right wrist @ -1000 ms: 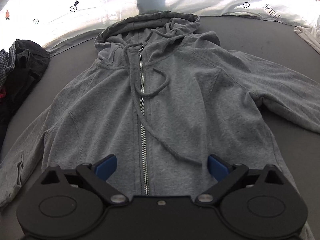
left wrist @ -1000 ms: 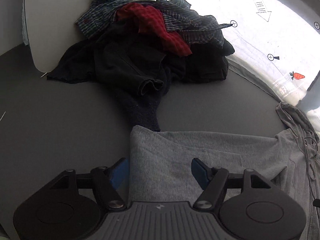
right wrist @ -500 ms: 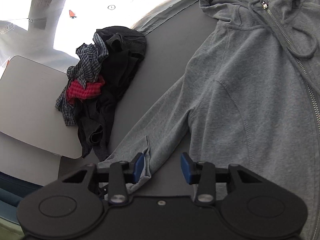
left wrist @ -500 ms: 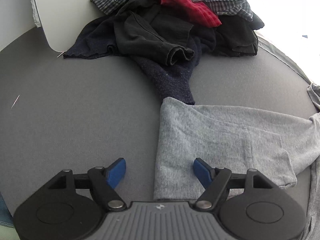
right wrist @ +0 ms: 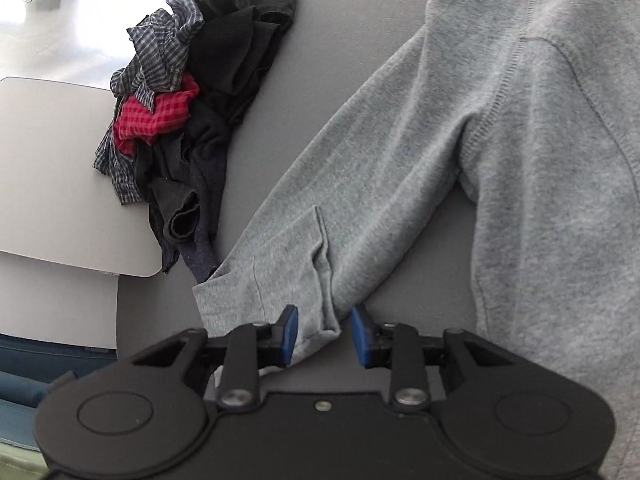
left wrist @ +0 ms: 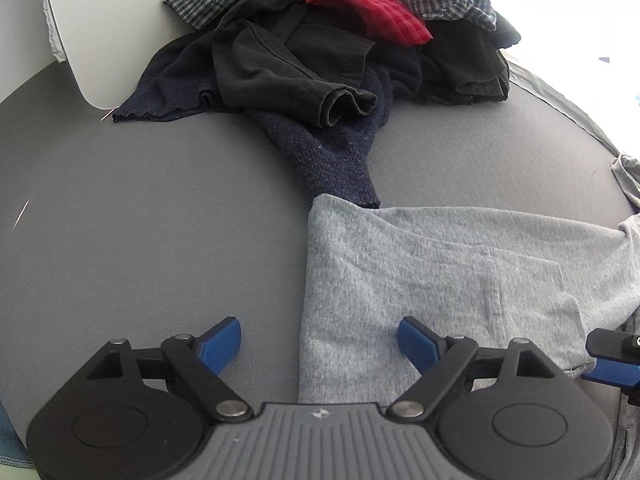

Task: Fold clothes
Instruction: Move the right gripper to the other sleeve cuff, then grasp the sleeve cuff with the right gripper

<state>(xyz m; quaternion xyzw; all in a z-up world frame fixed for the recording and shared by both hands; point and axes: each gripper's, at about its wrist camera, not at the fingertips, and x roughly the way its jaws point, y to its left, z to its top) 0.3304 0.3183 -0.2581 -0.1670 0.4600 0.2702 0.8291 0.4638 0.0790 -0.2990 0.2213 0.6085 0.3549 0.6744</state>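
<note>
Grey mat [left wrist: 160,220]: left tool [left wrist: 320,344] gapes over cuff [left wrist: 380,300]; right tool [right wrist: 324,334] (closing) brackets its corner.

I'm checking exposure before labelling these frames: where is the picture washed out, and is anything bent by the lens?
Left wrist: top right corner blown out white beyond the clothes pile; the grey surface bulges like a dome. Right wrist: top left is glary and hazy; the hoodie sleeve stays sharp.

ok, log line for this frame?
left gripper: open, jaws just opening, astride hoodie sleeve cuff | right gripper: jaws just closing, sleeve edge between, not yet pinched
</note>
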